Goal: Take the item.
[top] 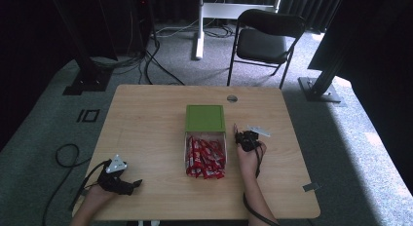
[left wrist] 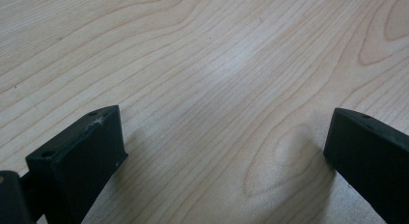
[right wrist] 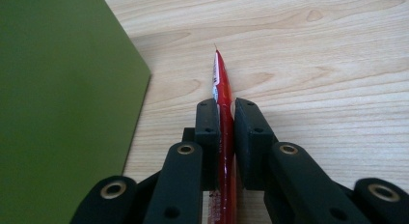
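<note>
Pale wood table – grey carpet, black folding chair behind.

Our left hand-held gripper, at the lower left of the high view, is matt black with a pale grey three-cornered plate on top and a dark cable looping off its left side. In its own view we see two blocky black jaw tips with small screw holes and a scuffed pale edge. Our right hand-held gripper has black link arms with brass-ringed pivots. Both forearms look bare, though the high view is small and dim.
</note>
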Motion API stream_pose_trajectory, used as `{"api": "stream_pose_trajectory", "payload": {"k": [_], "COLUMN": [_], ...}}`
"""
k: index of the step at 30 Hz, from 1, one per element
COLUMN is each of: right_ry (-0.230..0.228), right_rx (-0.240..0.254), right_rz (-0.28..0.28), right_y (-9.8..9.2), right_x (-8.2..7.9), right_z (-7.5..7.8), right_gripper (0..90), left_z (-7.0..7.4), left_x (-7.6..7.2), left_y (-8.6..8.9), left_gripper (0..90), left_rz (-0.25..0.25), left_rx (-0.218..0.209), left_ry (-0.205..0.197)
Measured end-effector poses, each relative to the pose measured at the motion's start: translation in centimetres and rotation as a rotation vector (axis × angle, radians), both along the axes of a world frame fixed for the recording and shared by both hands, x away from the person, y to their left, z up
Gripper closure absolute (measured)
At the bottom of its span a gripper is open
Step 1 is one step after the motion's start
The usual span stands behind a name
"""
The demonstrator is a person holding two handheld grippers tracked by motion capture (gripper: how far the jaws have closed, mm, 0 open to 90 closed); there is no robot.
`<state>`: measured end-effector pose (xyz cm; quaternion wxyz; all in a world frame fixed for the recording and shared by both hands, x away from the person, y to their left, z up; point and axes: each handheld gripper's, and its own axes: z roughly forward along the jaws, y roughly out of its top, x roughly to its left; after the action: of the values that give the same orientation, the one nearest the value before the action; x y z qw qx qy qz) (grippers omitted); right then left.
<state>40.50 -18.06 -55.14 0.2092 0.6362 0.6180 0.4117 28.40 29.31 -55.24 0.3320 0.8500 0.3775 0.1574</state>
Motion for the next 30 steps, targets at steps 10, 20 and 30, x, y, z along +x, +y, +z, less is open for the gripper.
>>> {"api": "stream_pose_trajectory", "payload": {"k": [10,20,30], "right_ry": [0.002,-0.016,-0.017], "right_rx": [0.014,-0.011,-0.028], "right_rz": [-0.008,0.008,0.069], "right_y": [-1.1,-2.6,-3.5], "right_x": [-0.1,-0.6,-1.7], "right_z": [0.0,1.1,1.5], "right_gripper": [64.0,52.3,44.6], "left_z": [0.0,0.0,0.0], "left_x": [0.0,0.0,0.0], "left_y": [0.0,0.0,0.0], "left_gripper": [1.5,1.5,1.5], "left_rz": [0.000,0.000,0.000], "left_rx": [0.000,0.000,0.000], "left_ry": [0.000,0.000,0.000]}}
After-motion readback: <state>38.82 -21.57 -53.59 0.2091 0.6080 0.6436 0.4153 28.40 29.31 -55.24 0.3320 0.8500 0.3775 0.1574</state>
